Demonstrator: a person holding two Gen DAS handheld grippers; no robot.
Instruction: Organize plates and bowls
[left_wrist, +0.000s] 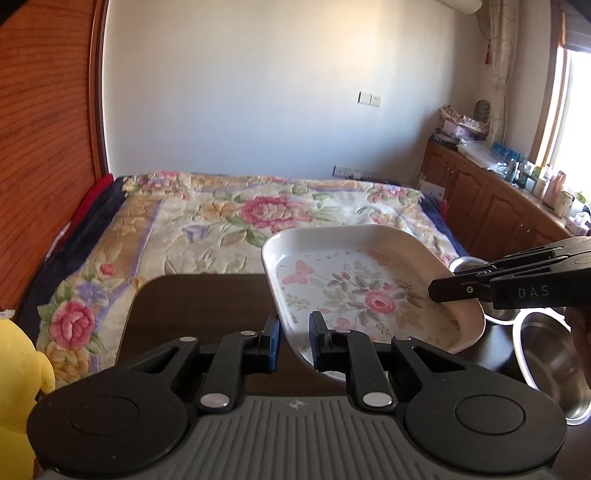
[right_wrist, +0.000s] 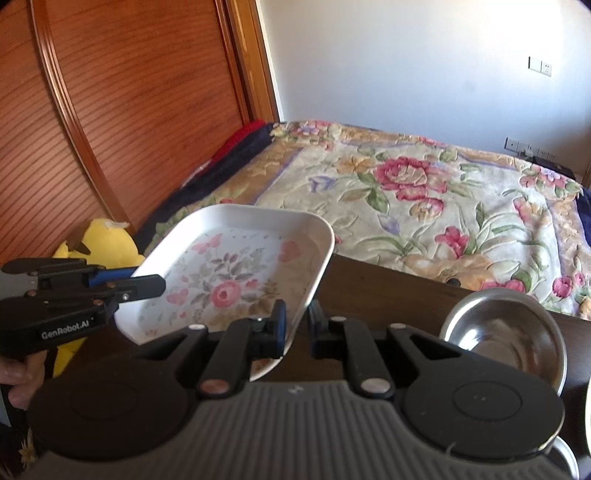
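1. Nearest the lens in the left wrist view, the left gripper (left_wrist: 294, 341) fills the bottom of the frame; its jaws straddle the near left edge of a white square plate with a pink rose and butterfly print (left_wrist: 369, 291), closed to a narrow gap around the rim.
2. At the bottom of the right wrist view, the right gripper (right_wrist: 296, 330) does the same on the plate's opposite edge, jaws pinched around the rim.
3. Both grippers hold the plate tilted, apparently lifted off the dark brown worktop (left_wrist: 199, 306), in the centre of each frame.
4. Two shiny steel bowls sit on the worktop: one (right_wrist: 506, 332) at the lower right of the right wrist view, another (left_wrist: 554, 362) at the lower right of the left wrist view.
5. A bed with a floral quilt (left_wrist: 229, 218) lies beyond the worktop, and a yellow plush toy (right_wrist: 99, 240) rests at middle left.
6. Risk, as a judgement: each grip catches only a thin smooth rim, so uneven motion between the two hands could twist the plate loose, dropping it onto the worktop or against the bowls.
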